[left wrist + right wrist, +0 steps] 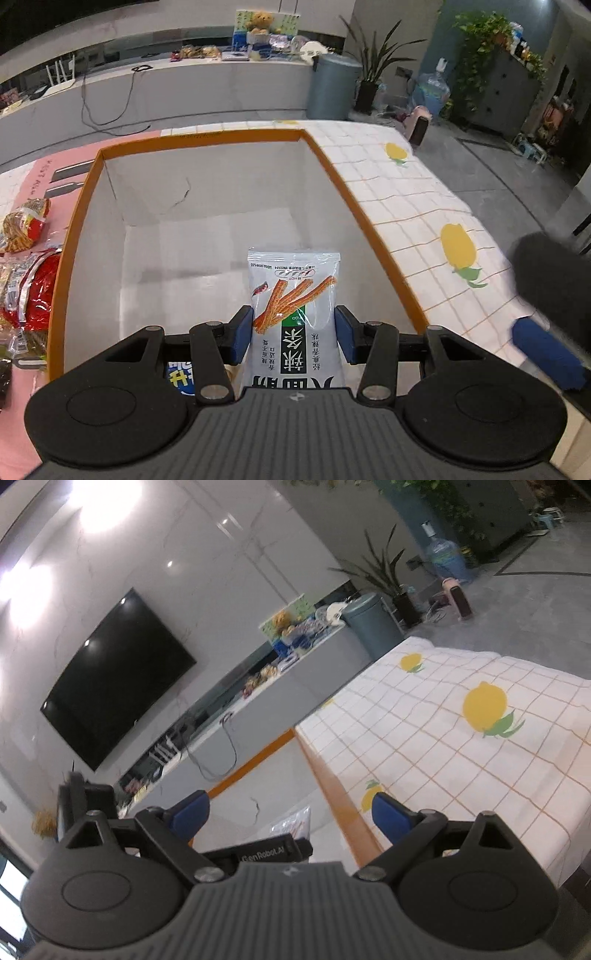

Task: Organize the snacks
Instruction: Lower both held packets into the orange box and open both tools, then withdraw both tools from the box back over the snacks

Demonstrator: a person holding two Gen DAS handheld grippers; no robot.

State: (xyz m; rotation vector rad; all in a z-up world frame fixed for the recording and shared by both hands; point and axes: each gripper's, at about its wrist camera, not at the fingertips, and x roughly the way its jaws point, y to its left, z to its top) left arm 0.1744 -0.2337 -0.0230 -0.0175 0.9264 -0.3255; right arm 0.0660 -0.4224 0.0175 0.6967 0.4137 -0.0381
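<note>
Blue pack [181, 380] mostly hidden; right tongs [546, 354] blurred.

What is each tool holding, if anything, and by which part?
The left tool grips a white spicy-strip snack packet by its two side edges, about midway along it. The right tool holds nothing.

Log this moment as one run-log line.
left tongs: shut on spicy-strip packet | packet: over orange-rimmed box | right tongs: open, holding nothing | loose snacks: beside box

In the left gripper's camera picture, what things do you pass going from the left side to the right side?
Red snack bags → orange-rimmed box's left wall → white spicy-stick packet in the left gripper → lemon tablecloth → right gripper's blue finger.
</note>
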